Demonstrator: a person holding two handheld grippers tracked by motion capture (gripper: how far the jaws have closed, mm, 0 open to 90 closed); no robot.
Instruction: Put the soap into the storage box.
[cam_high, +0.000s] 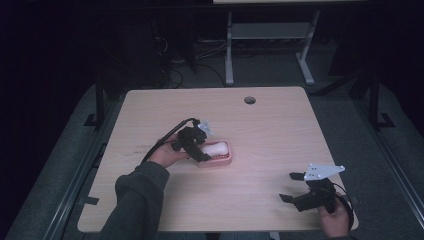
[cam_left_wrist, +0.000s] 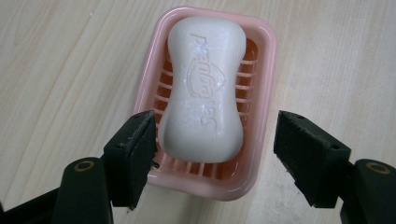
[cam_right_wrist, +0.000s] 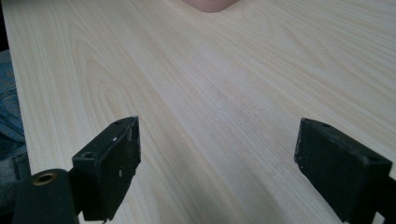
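Observation:
A white bar of soap (cam_left_wrist: 205, 88) lies in a pink ribbed soap dish (cam_left_wrist: 261, 112) near the middle of the wooden table (cam_high: 260, 135). My left gripper (cam_left_wrist: 215, 154) is open just above the near end of the dish, one jaw on each side of the soap, apart from it. In the high view the left gripper (cam_high: 200, 150) covers the left end of the dish (cam_high: 220, 161) and soap (cam_high: 217, 148). My right gripper (cam_high: 291, 186) stands open near the table's front right corner with nothing between its jaws; in its own view the right gripper (cam_right_wrist: 215, 163) faces bare wood.
A round cable hole (cam_high: 249, 100) sits near the table's far edge. A corner of the pink dish (cam_right_wrist: 210, 4) shows at the top of the right gripper view. Beyond the table stands a white table frame (cam_high: 270, 45) on a dark floor.

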